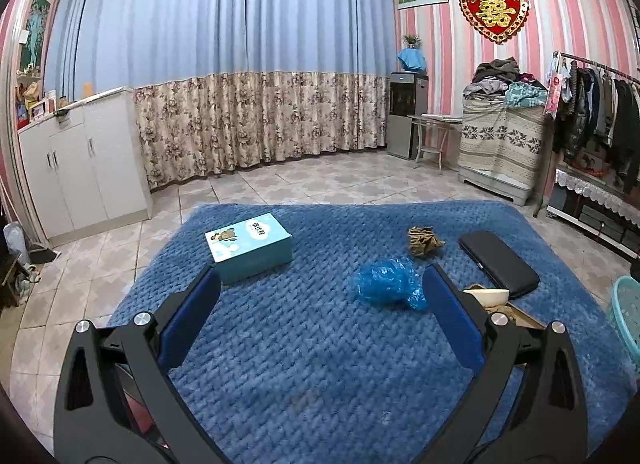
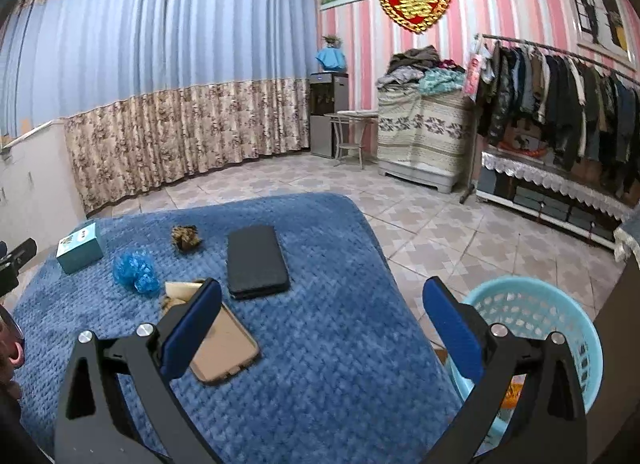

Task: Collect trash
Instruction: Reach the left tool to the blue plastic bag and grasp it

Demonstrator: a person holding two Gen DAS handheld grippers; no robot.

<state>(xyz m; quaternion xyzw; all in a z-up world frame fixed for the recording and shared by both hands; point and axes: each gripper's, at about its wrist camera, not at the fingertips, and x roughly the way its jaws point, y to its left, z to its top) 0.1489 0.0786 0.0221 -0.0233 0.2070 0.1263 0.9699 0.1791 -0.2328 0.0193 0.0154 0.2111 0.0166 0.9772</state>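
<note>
**Both grippers wide and empty above blue blanket; trash lies loose on it**

Left gripper (image 1: 320, 288): jaws spread wide, nothing between them, held over the blue blanket (image 1: 304, 364). In the left wrist view the crumpled blue plastic bag (image 1: 386, 284) lies at 1 o'clock from picture centre, just inside the right finger (image 1: 452, 320). A brown crumpled wad (image 1: 424, 240) sits past it, toward 1 o'clock, apart from the bag. Teal box (image 1: 250, 246) at 11 o'clock, beyond the left finger. Black flat case (image 1: 498, 264) at 2 o'clock.

Right gripper (image 2: 322, 304): jaws likewise wide, empty. In the right wrist view a tan phone-shaped case (image 2: 224, 348) lies flat on the blanket at 7 o'clock, partly behind the left finger (image 2: 192, 328). A torn cardboard scrap (image 2: 180, 292) sits just beyond it. Light-blue plastic basket (image 2: 532, 304) at 4 o'clock, off the blanket's edge on the tiled floor (image 2: 432, 223), partly hidden by the right finger; something orange shows through its side low down, too small to tell what.
</note>
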